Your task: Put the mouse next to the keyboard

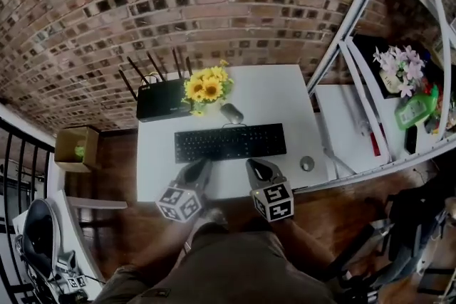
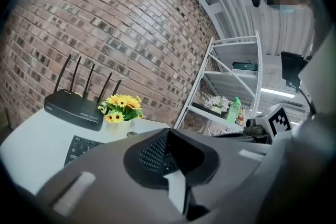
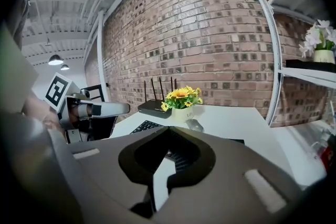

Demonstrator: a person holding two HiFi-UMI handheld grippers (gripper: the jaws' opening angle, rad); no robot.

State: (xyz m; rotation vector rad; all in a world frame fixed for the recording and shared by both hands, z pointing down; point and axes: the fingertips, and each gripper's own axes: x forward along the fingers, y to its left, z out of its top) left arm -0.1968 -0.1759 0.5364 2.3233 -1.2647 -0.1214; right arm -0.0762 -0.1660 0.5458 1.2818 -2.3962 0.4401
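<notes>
A dark grey mouse point(image 1: 231, 112) lies behind the black keyboard point(image 1: 229, 142), just right of the sunflower pot point(image 1: 206, 88) on the white table point(image 1: 285, 96). Both grippers hover at the table's near edge, in front of the keyboard. The left gripper point(image 1: 201, 164) is shut with nothing in it, and so is the right gripper point(image 1: 255, 164). In the right gripper view the shut jaw tips point(image 3: 169, 129) point toward the mouse point(image 3: 194, 124) and the keyboard point(image 3: 144, 127). The left gripper view looks over its shut tips point(image 2: 168, 131) at the keyboard point(image 2: 79, 148) and the far mouse point(image 2: 132, 134).
A black router point(image 1: 162, 100) with antennas stands at the table's back left. A small round disc point(image 1: 307, 163) lies right of the keyboard. A white metal shelf point(image 1: 356, 67) with flowers and a green bottle point(image 1: 413, 110) stands to the right. A cardboard box point(image 1: 75, 146) sits on the floor to the left.
</notes>
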